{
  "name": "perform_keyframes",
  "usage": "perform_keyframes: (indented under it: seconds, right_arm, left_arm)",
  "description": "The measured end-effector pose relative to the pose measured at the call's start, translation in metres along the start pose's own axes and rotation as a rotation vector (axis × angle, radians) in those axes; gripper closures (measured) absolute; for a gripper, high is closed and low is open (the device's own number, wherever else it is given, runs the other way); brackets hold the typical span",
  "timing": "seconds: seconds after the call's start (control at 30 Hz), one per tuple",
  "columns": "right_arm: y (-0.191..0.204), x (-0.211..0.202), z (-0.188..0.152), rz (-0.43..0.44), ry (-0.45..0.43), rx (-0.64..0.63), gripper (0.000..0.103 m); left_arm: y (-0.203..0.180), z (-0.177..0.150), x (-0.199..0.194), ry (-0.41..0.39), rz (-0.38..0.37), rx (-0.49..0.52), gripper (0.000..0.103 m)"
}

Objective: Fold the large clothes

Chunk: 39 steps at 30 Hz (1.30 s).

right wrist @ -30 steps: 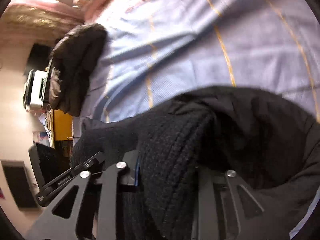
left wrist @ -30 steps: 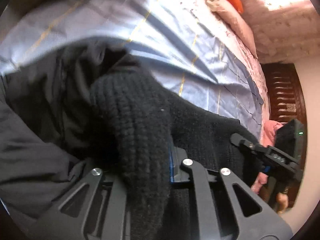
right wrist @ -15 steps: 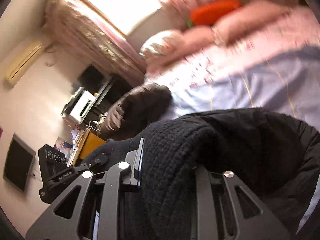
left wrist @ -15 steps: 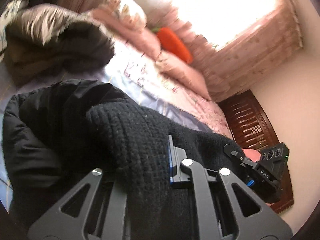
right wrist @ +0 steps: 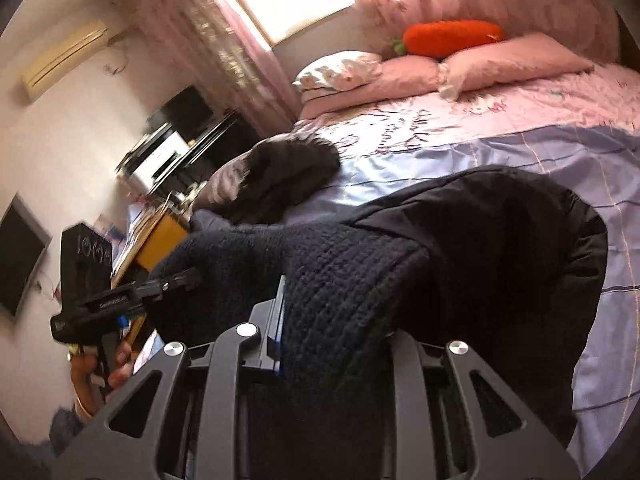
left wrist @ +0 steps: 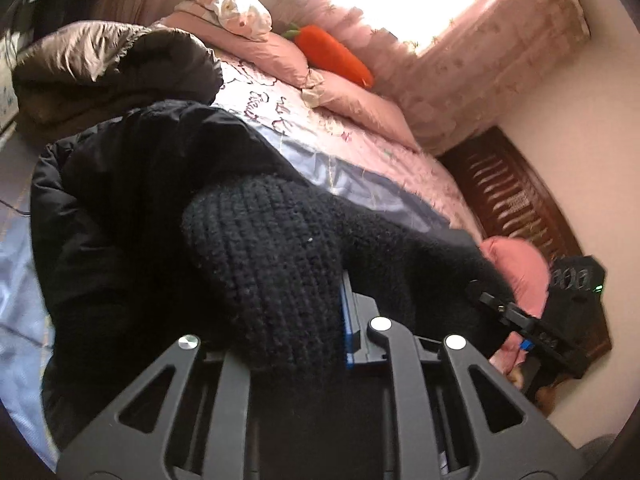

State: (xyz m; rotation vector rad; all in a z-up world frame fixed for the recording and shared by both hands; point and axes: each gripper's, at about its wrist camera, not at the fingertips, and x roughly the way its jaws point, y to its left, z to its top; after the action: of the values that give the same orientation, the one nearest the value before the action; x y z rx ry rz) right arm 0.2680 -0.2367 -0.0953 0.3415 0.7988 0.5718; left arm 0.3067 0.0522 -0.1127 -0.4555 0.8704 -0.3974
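Both grippers have lifted the black garment (left wrist: 260,264) off the bedspread (right wrist: 440,152); window now at 12 o'clock.

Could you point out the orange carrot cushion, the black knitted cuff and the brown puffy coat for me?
Orange carrot-shaped plush cushion (right wrist: 452,39): right wrist view, middle of its body.
Black knitted cuff (left wrist: 272,264): left wrist view, ribbed knit bunched ahead of the camera.
Brown puffy coat (left wrist: 100,68): left wrist view, shiny quilted upper side.
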Motion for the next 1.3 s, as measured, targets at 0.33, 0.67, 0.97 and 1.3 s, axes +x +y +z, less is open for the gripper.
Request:
perform_keyframes:
  seconds: [0.33,0.67,0.97,1.3]
  right_arm:
    - [0.032,-0.05,-0.122,-0.029,0.135,-0.104,0.079]
    - [-0.013,-0.084,-0.134,-0.181,0.071,0.167,0.017]
    - [0.04,-0.044,-0.194,0.078,0.336,0.035,0.012]
    - [0.059,0.018,-0.195,0.001,0.447,0.005,0.027]
  left_arm:
    - [-0.005,-0.12,-0.046,0.117,0.029,0.049,0.077]
    - [-0.002,-0.102,-0.039,0.083,0.019,-0.025,0.077]
    - [-0.004,-0.1,-0.036,0.086,-0.012,-0.061,0.077]
    - [0.008,-0.095,-0.053,0.074,-0.034,-0.078,0.075]
